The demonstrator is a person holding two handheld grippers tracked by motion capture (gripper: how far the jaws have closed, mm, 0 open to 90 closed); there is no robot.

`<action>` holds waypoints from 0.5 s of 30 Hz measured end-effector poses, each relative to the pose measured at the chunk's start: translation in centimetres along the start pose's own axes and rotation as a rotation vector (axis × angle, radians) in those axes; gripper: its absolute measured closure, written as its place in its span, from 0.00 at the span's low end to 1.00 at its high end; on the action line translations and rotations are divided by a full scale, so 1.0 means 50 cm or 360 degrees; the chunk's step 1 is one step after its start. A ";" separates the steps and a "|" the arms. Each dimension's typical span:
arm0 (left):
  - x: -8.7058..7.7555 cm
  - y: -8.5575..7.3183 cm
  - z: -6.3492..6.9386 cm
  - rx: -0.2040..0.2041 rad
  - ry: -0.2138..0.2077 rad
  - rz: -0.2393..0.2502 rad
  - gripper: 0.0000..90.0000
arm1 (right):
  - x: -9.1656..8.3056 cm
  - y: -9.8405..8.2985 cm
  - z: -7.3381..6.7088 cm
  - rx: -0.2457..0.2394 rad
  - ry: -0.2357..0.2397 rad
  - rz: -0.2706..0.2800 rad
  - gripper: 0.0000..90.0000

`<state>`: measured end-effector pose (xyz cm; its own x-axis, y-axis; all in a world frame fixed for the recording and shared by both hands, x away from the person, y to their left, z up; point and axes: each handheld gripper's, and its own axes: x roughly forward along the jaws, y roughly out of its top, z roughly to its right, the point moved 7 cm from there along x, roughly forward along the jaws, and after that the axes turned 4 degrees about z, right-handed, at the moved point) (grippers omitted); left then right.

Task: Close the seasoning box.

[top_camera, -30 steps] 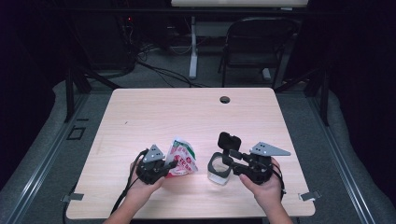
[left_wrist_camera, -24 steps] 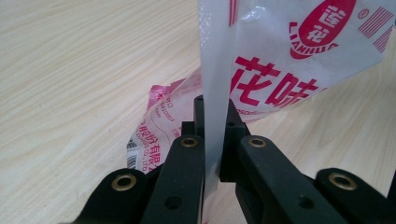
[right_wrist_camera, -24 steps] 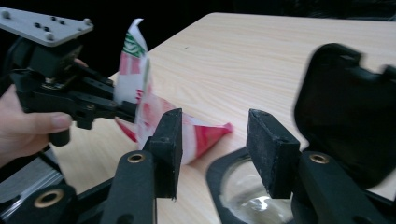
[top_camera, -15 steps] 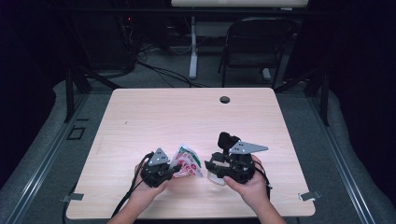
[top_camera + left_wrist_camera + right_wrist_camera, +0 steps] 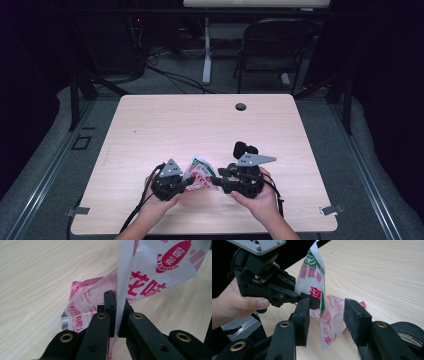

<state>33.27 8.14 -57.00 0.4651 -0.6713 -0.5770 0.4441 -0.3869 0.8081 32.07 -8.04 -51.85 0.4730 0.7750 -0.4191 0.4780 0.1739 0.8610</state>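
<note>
Left hand (image 5: 150, 210): coming up from the near edge of the table (image 5: 165, 125), at about 7 o'clock from the table's middle, wrapped around its tool.
Left gripper (image 5: 187, 183): jaws pressed tight together, and they've got the packet pinched! In the left gripper view the film runs straight up between the two black jaws (image 5: 117, 315), one thin sheet clamped flat.
Packet (image 5: 200, 173): a white plastic snack bag with red and green print, held above the near part of the table at roughly 6 o'clock, right between the two tools. In the left gripper view (image 5: 160, 270) its top flares up and away toward 1 o'clock.
Right gripper (image 5: 216, 180): jaws standing well apart. In the right gripper view (image 5: 325, 315) the packet's edge (image 5: 329, 322) hangs in the gap, and neither pad presses on it.
Right hand (image 5: 260, 200): at about 5 o'clock from the table's middle, gripping its tool.
Cable hole (image 5: 240, 106): a small dark round spot up at 12 o'clock, near the far edge, well apart from the action.
</note>
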 end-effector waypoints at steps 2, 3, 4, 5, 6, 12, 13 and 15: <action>0.000 0.000 0.000 -0.0003 -0.0001 0.0000 1.00 | 0.008 -0.002 0.000 0.0004 -0.0008 -0.0014 0.63; 0.000 0.000 0.000 -0.0005 -0.0002 0.0001 1.00 | 0.012 -0.003 0.001 0.0002 -0.0007 -0.0020 0.63; 0.000 0.000 -0.001 -0.0001 0.0012 0.0003 1.00 | 0.016 -0.005 0.001 0.0000 -0.0011 -0.0030 0.63; 0.000 0.000 -0.001 -0.0003 0.0000 0.0003 1.00 | 0.020 -0.006 0.002 -0.0006 -0.0011 -0.0041 0.63; 0.000 0.000 -0.001 -0.0008 -0.0002 0.0004 1.00 | 0.023 -0.008 0.002 -0.0005 -0.0013 -0.0045 0.63; 0.000 0.000 -0.002 -0.0017 -0.0007 0.0011 1.00 | 0.040 -0.014 0.002 -0.0016 -0.0016 -0.0076 0.63; 0.000 0.000 -0.002 -0.0016 -0.0007 0.0011 1.00 | 0.043 -0.015 0.001 -0.0008 -0.0014 -0.0074 0.64; 0.000 0.000 -0.002 -0.0016 -0.0008 0.0011 1.00 | 0.048 -0.017 0.002 -0.0009 -0.0013 -0.0085 0.64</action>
<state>33.33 8.21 -57.02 0.4641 -0.6772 -0.5710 0.4489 -0.3759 0.8107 32.87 -6.38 -53.62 0.4531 0.7595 -0.4668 0.4984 0.2183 0.8390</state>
